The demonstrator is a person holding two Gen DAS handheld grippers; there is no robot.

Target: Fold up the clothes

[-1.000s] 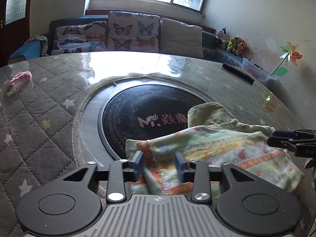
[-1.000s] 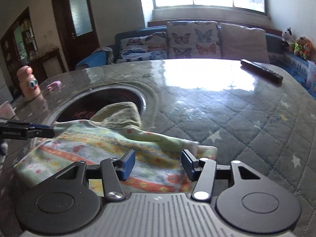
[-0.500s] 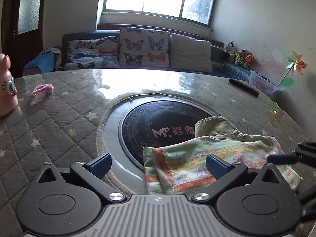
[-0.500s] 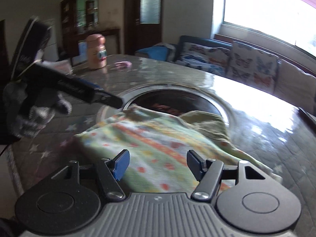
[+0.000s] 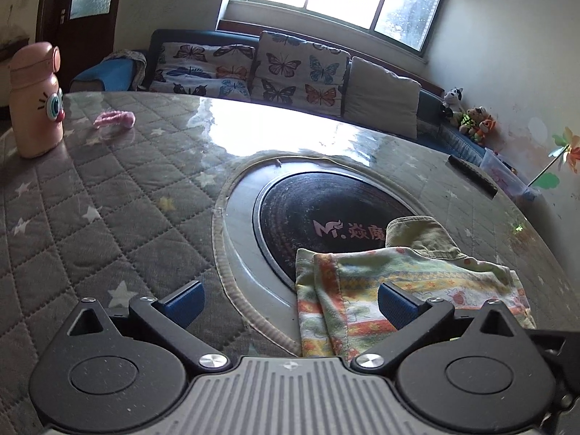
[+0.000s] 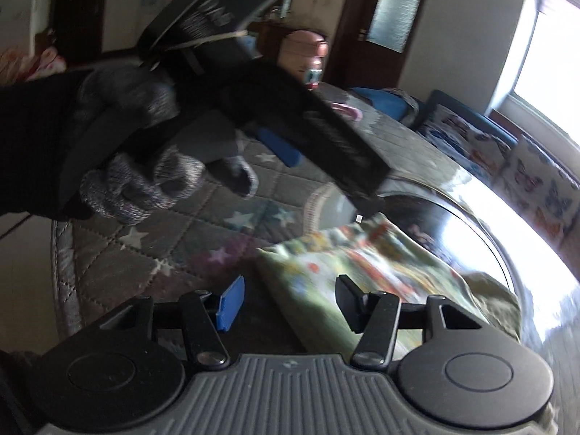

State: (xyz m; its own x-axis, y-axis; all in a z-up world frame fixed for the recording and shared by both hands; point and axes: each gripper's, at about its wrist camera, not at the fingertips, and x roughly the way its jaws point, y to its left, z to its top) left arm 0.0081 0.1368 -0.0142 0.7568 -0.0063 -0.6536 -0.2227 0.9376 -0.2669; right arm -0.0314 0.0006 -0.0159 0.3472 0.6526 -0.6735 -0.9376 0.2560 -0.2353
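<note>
A folded child's garment (image 5: pixel 398 286) with orange, yellow and green printed bands lies on the round table, partly over the dark hotplate (image 5: pixel 326 214). An olive part pokes out at its far side. My left gripper (image 5: pixel 290 302) is open and empty, pulled back above the garment's near left corner. My right gripper (image 6: pixel 286 302) is open and empty, over the garment's (image 6: pixel 380 264) corner. The gloved hand holding the left gripper (image 6: pixel 253 108) fills the upper left of the right wrist view, which is blurred.
A pink cartoon bottle (image 5: pixel 36 98) stands at the table's far left, with a small pink item (image 5: pixel 114 119) near it. A black remote (image 5: pixel 471 179) lies at the far right edge. A sofa with butterfly cushions (image 5: pixel 290 69) stands behind the quilted table cover (image 5: pixel 90 199).
My left gripper opened, let go of the garment's corner and drew back. My right gripper swung round to the left and now looks across the garment at the left hand.
</note>
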